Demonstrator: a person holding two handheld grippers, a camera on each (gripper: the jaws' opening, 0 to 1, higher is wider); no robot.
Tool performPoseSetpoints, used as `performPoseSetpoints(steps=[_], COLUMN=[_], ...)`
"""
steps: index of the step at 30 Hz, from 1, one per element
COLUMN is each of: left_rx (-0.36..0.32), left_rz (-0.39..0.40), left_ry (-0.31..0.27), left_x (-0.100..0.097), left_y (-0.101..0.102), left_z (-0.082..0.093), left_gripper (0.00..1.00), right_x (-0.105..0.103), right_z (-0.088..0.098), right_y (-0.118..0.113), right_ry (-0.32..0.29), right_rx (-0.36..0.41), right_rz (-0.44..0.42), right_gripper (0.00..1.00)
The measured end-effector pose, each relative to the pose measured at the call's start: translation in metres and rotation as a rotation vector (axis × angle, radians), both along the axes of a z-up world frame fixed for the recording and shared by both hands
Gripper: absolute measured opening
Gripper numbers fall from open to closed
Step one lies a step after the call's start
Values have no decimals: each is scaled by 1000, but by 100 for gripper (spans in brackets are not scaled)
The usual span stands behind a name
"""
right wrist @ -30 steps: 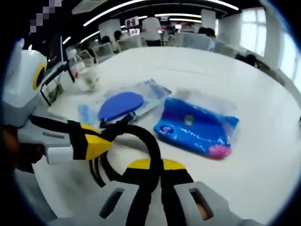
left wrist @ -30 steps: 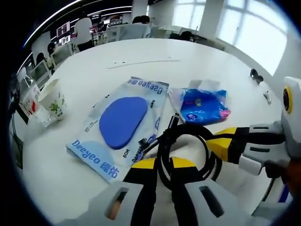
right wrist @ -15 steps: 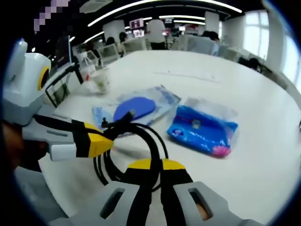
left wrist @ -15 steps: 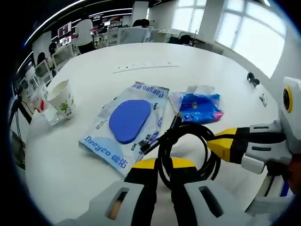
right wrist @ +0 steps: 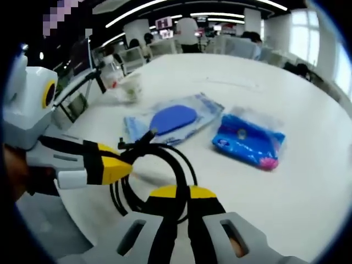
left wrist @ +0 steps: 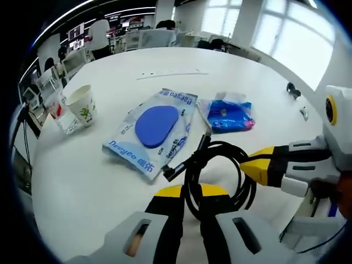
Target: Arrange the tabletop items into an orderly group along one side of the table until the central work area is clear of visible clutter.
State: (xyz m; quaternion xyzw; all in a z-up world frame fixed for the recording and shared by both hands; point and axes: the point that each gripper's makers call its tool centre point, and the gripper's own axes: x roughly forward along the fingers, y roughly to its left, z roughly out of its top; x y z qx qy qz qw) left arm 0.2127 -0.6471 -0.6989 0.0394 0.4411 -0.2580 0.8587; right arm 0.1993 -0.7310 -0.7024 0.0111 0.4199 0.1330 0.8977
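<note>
— Now, where is your coiled black cable (left wrist: 217,173)?

— Both of your grippers grasp it. Your left gripper (left wrist: 190,206) is clenched on the near part of the loop, and your right gripper (right wrist: 183,206) is clenched on the same coil (right wrist: 157,176). The loop hangs above the round white bench (left wrist: 82,181).

— And what else lies on your bench?

— Beyond the cable you have a clear packet with a blue oval pad (left wrist: 155,127), and just beside it a blue plastic pouch (left wrist: 228,115). Well apart, near the bench edge, your white paper cup (left wrist: 82,104) stands upright next to a clear bottle with a red label (left wrist: 59,113).
</note>
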Motion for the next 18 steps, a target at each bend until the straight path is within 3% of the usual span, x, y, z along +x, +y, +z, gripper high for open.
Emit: performPoseSetpoints(steps=[8,18], left_rx=[28,67], left_rz=[3,-22], left_ry=[51,39], left_x=[-17,-15], left_y=[13,16], left_z=[-22,-35], left_gripper=[8,9], right_x=[-19,-14], right_z=[-25,-37], right_y=[15,18], right_ry=[84,110], right_rx=[16,-5], right_rz=[7,0], right_gripper=[1,1])
